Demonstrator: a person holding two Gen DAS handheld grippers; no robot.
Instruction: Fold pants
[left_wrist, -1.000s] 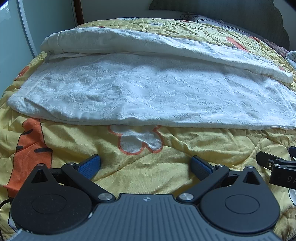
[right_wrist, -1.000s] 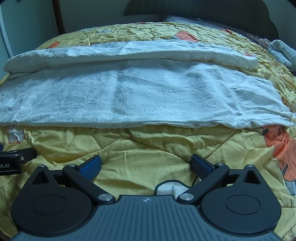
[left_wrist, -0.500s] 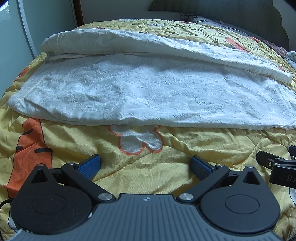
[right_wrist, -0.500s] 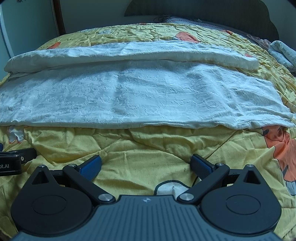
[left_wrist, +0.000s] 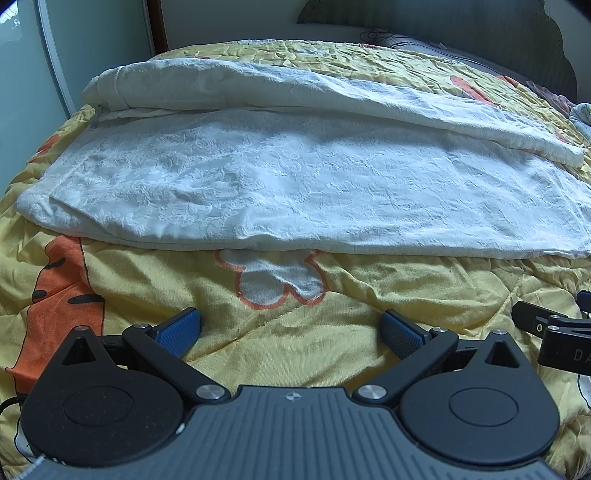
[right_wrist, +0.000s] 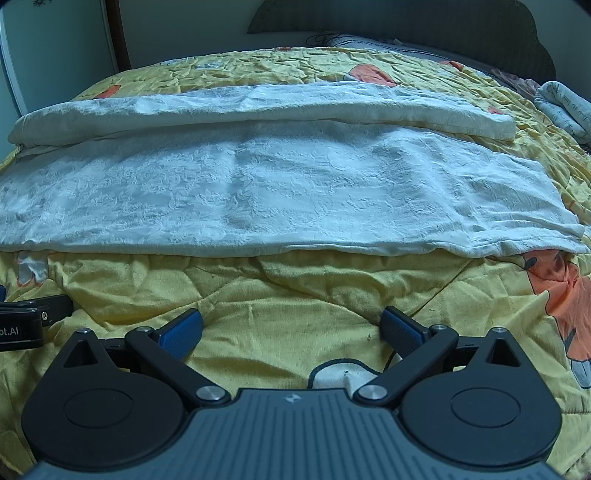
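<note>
White embossed pants (left_wrist: 295, 177); yellow quilt (left_wrist: 332, 332), orange cartoon prints; blue, seemingly ribbed pads (left_wrist: 177, 330).

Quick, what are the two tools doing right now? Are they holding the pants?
Left tool: open, holding nothing, short of the white pants.
Right tool: open, holding nothing, over the yellow quilt.

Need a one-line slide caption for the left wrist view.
Open left gripper over yellow quilt, facing white pants spread flat.
</note>
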